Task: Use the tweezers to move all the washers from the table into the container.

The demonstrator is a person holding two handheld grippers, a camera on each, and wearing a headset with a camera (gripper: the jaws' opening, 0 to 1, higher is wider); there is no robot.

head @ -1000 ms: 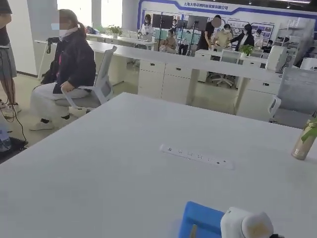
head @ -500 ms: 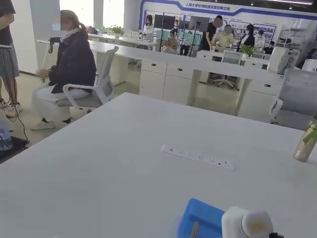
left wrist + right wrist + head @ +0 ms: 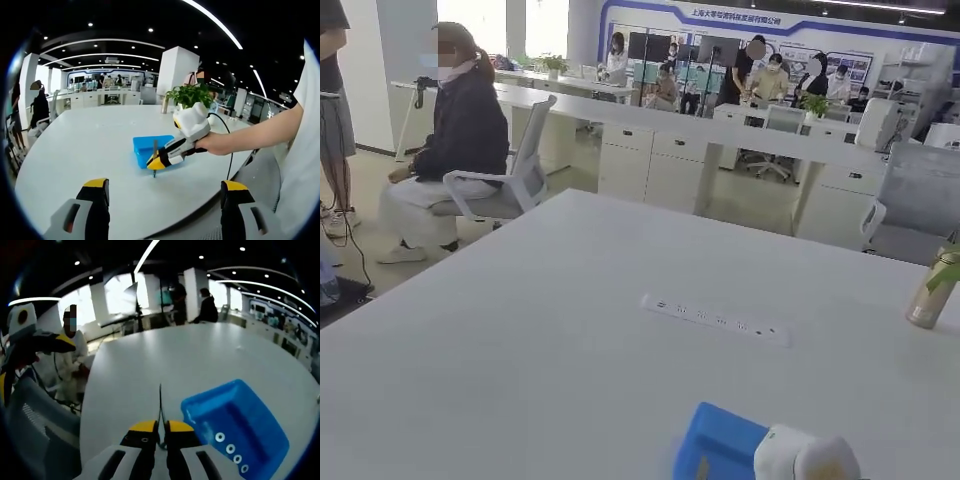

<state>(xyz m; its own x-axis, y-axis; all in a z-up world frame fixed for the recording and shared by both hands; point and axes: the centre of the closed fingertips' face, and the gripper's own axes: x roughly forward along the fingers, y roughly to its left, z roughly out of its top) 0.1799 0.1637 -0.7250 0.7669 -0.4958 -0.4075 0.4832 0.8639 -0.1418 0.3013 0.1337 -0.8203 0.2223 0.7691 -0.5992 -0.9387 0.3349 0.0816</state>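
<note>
A blue container lies on the white table, and several small washers sit in a row inside it. My right gripper is shut on thin tweezers, whose tips point at the table just left of the container. In the left gripper view a hand holds the right gripper tilted down, with the tweezers at the near edge of the blue container. My left gripper stands wide open, apart from the container, with nothing between its fingers. The container shows at the bottom of the head view.
A power strip is set into the table's middle. A bottle stands at the right edge and a potted plant behind the container. A person sits on a chair beyond the far left corner. Bare table spreads on all sides.
The head view has shifted a little. The white gripper body at its bottom edge sits slightly further left and lower than before; the container has stayed in place.
</note>
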